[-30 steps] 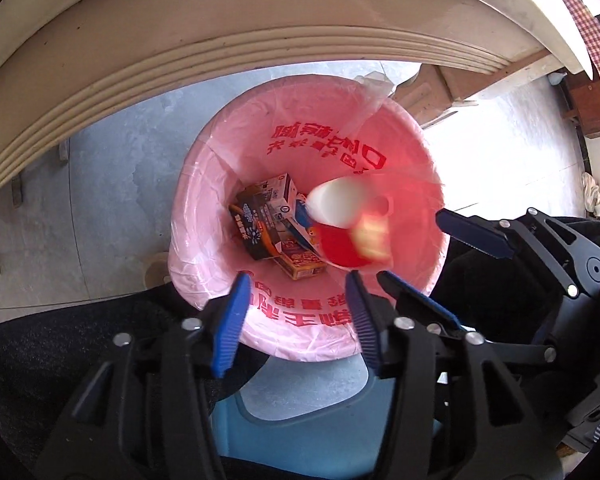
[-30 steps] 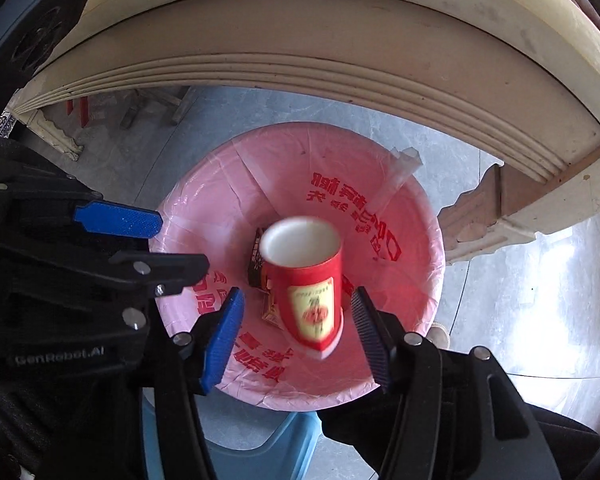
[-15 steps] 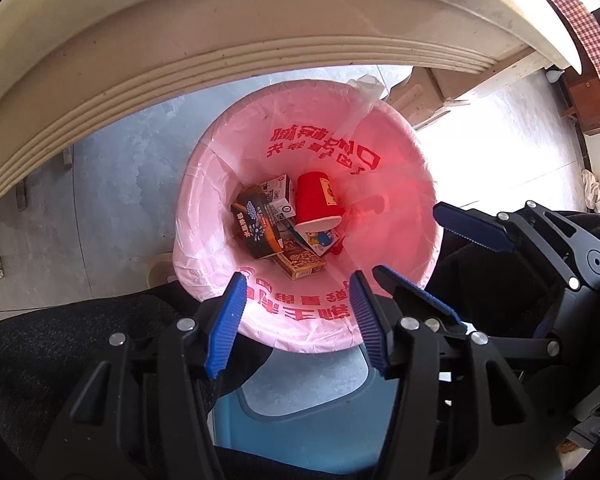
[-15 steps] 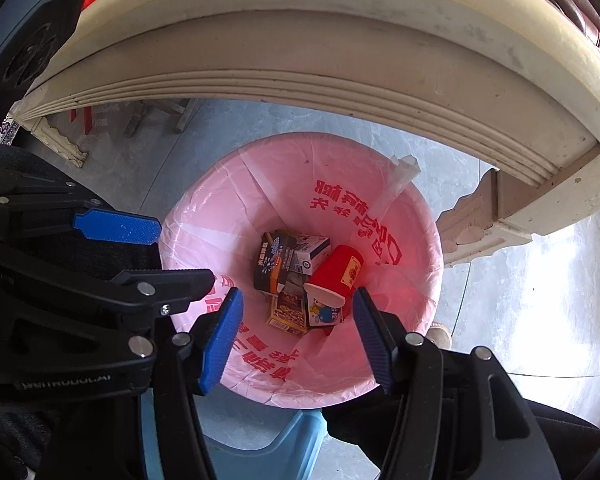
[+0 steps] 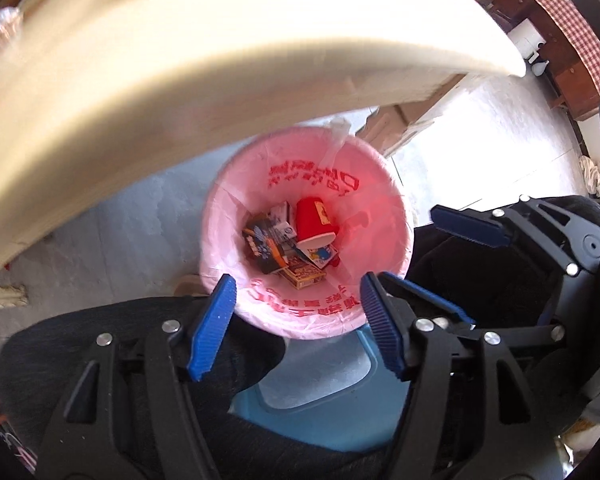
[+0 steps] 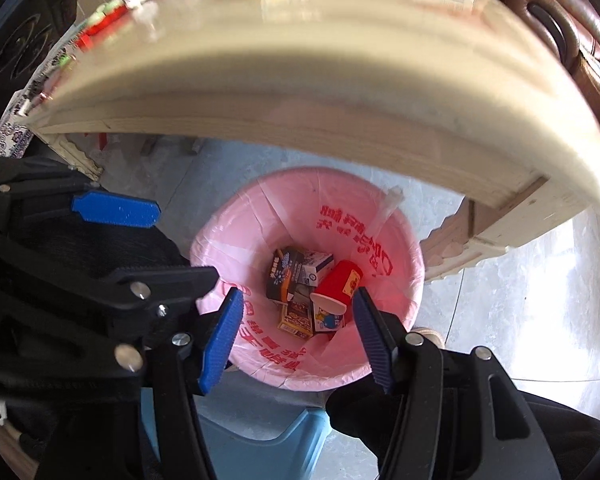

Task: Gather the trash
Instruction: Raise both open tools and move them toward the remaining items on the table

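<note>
1. Trash lies at the bottom of the pink-lined trash bin [image 5: 306, 236] [image 6: 308, 292], which sits at the middle of both frames, on the floor below the tabletop [image 5: 204, 40] [image 6: 320, 80] edge.
2. A red paper cup [image 5: 313, 222] [image 6: 336, 286] lies on its side in the bin, its white rim toward the lower part of the frame in both views.
3. Beside the cup are small cartons: a dark blue-and-orange box [image 5: 265, 245] [image 6: 281, 277], a white-and-blue box [image 5: 281, 218] [image 6: 314, 266], a yellow-brown packet [image 5: 304, 276] [image 6: 296, 318] and a flat carton with a blue cartoon figure [image 5: 320, 254] [image 6: 327, 318], partly under the cup's rim.
4. The liner [image 5: 360, 208] [image 6: 360, 236] carries red printed characters on its inner wall and near rim.
5. The left tongs [image 5: 296, 322] [image 6: 148, 248] hang over the near rim of the bin, blue pads spread wide with nothing between them.
6. The right tongs [image 6: 298, 336] [image 5: 448, 260] are likewise parted and empty, framing the bin's lower half in the right wrist view.
7. A light blue plastic stool [image 5: 312, 392] [image 6: 260, 436] shows at the bottom centre, just below the bin.
8. Blurred packets rest on the tabletop along the top edge of the right wrist view.
9. Grey tiled floor [image 5: 140, 232] [image 6: 520, 320] surrounds the bin.
</note>
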Demonstrator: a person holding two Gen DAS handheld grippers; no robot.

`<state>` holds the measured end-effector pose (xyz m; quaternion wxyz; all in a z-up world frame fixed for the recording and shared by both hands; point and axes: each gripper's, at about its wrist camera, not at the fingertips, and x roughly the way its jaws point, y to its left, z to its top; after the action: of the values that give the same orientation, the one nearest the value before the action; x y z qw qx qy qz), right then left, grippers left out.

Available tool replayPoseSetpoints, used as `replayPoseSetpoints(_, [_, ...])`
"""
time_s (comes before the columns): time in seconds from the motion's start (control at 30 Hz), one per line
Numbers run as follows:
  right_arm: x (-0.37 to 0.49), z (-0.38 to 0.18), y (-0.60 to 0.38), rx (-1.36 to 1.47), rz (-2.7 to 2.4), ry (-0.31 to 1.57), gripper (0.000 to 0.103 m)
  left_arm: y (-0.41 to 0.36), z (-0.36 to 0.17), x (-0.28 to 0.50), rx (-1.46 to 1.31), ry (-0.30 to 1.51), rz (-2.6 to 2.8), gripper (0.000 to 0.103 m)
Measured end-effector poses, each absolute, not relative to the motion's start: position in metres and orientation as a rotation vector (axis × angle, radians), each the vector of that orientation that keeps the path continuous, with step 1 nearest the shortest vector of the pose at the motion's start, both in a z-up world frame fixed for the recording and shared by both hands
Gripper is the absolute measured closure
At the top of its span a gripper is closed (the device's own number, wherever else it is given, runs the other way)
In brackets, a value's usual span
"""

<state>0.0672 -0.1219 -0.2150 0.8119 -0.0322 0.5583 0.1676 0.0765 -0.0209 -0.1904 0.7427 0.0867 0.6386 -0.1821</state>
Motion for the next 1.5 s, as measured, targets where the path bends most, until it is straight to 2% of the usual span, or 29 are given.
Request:
replayPoseSetpoints(0.07, [0.066,-0.192,-0.128,-0.052,0.378,1.162,0.043,-0.017,-0.17,0.079,0.199,1.388,-0.402,0.039])
replayPoseSetpoints(0.17, [0.067,-0.147,-0.139,-0.032,0.407,1.084,0.025,-0.009,-0.13,0.085,0.222,1.342,-0.404,0.032])
replayPoseSetpoints(0.47, [0.094,-0.006,-0.161,-0.101,0.476,0.855,0.017,0.002,0.004,0.122,0.312,1.2,-0.421,0.026])
replayPoseSetpoints(0.5, [0.097,0.006,-0.162,-0.106,0.484,0.84,0.015,0.001,0.016,0.126,0.326,1.185,-0.433,0.023])
replayPoseSetpoints(0.67, [0.125,0.054,-0.174,-0.137,0.52,0.79,0.014,-0.006,0.059,0.147,0.374,1.154,-0.508,0.022])
replayPoseSetpoints(1.03, [0.191,0.085,-0.199,-0.208,0.529,0.778,0.014,-0.024,0.068,0.204,0.481,1.177,-0.521,0.022])
replayPoseSetpoints(1.5, [0.285,0.057,-0.225,-0.226,0.555,0.839,0.014,-0.029,-0.009,0.282,0.508,1.345,-0.494,0.022])
